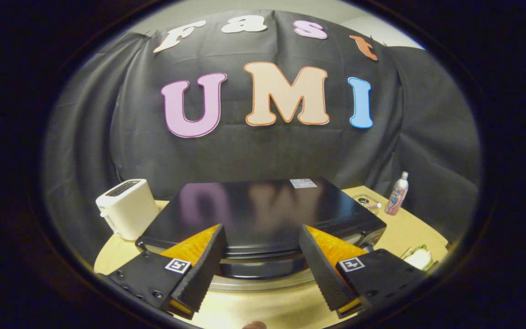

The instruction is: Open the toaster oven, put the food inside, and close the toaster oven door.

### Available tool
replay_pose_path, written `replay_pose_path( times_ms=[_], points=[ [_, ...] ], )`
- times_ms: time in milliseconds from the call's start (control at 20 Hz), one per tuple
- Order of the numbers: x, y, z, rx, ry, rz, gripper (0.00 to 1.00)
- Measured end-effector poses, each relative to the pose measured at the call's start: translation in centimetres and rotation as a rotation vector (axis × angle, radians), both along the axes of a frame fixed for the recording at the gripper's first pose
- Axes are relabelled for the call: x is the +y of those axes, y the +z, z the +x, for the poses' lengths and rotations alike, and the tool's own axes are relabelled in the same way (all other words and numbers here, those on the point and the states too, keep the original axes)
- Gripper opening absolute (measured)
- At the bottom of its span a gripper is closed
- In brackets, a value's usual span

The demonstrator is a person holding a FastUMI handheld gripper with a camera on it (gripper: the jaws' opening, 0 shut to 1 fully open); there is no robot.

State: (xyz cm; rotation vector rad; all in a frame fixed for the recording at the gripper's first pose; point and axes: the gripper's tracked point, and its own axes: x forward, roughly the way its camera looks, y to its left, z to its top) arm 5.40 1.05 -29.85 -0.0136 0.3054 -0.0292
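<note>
Gripper [260, 256] fingers spread wide, nothing between them, hanging just above the front top edge of the toaster oven [263, 214] at lower centre of frame. Door looks shut; handle is hidden below the lid edge, so I can't tell its shape. Guess: rigid, heavy box, glossy top is slippery, so take the door handle, not the casing. Food [418, 257], looks like a sandwich on the table at lower right: soft, light, crushable, so pinch gently at its sides. White toaster [128, 208] at left, bottle [397, 194] at right.
</note>
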Motion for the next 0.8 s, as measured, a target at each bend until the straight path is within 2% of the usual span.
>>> replay_pose_path(
  times_ms=[250,450,800],
  points=[
    [-0.2,-0.2,-1.7,-0.036,0.021,0.003,1.00],
    [-0.2,0.0,-3.3,-0.035,0.020,-0.048,1.00],
    [-0.7,-0.6,-6.5,0.024,-0.001,-0.058,1.00]
  ],
)
